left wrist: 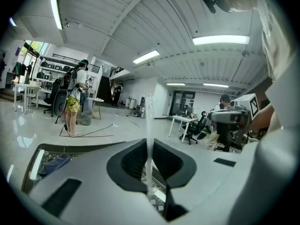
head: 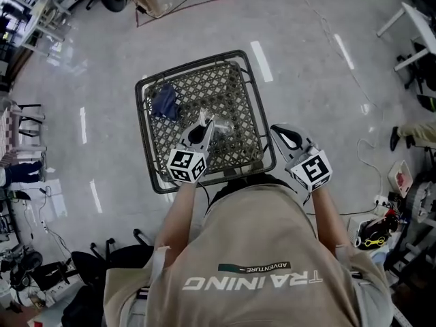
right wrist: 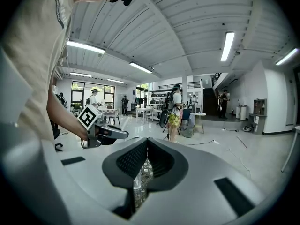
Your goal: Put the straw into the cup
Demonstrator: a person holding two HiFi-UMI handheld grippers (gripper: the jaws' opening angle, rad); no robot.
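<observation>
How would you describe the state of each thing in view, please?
Left gripper: shut on the straw.
Straw: clear, held upright above the mesh table.
Right gripper: jaws together, holding nothing.
Blue cloth: crumpled at the table's far left corner.

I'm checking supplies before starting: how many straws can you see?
1. A clear straw stands upright, pinched between the left gripper's jaws above the mesh table. Others could be hidden from view.
</observation>
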